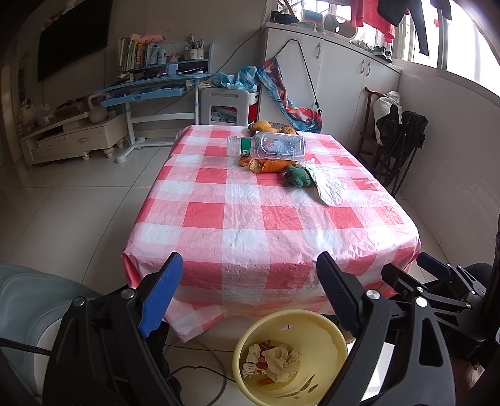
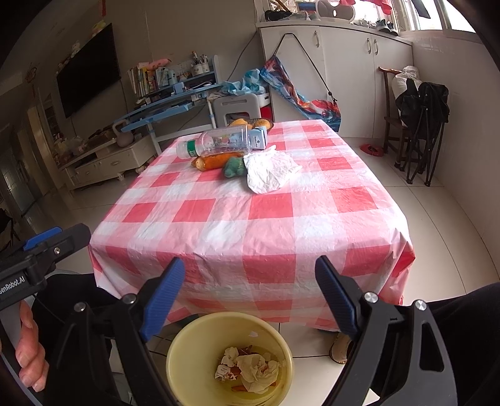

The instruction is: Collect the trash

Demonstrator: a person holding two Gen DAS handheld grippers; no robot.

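Left claw (image 1: 250,293): open and empty, I hold it low before the worktop.
Right claw (image 2: 250,296): also open, it grips nothing.
Trash: clear plastic bottle (image 2: 218,142) on its side, orange peel (image 2: 214,161) and crumpled white tissue (image 2: 270,173) lie together at the far end of the red-checked worktop (image 2: 250,225).
Yellow plastic bin (image 2: 200,331): on the floor below my claws, probably so trash can drop in directly; it holds crumpled paper.

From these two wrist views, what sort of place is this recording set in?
Most likely a lived-in home living room. A wall-mounted TV hangs above a low cabinet, a child's study desk is stacked with books, and laundry hangs by the window. A checked tablecloth covers the table.
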